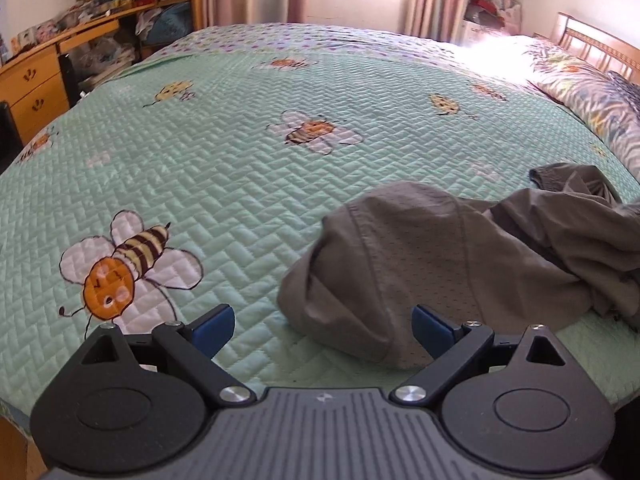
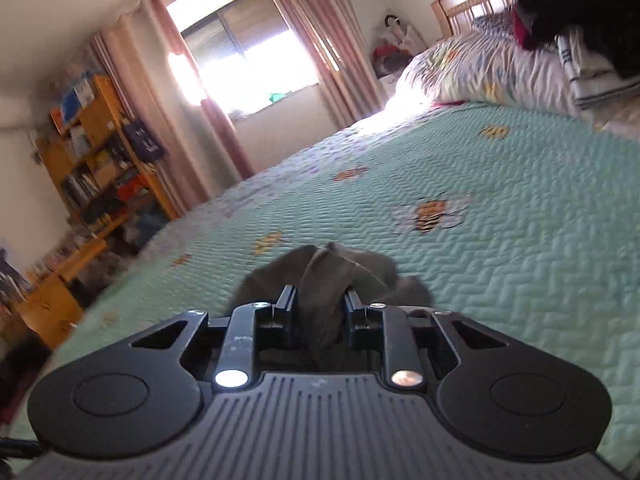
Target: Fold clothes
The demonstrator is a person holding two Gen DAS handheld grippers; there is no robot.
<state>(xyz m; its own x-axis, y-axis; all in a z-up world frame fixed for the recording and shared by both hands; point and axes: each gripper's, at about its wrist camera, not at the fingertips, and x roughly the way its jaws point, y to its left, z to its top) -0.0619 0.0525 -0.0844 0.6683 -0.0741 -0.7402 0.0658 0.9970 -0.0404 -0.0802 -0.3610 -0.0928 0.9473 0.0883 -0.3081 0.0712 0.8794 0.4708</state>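
A crumpled grey-brown garment lies on the green bee-print bedspread, near the bed's front right. My left gripper is open, its blue pads wide apart, just short of the garment's near edge. My right gripper is shut on a bunched fold of the same grey garment, holding it up off the bedspread. The rest of the garment hangs behind the fingers, partly hidden.
Floral pillows and a wooden headboard are at the right. Folded clothes and a dark item sit by the pillows. A wooden desk and bookshelf stand left of the bed; a curtained window is behind.
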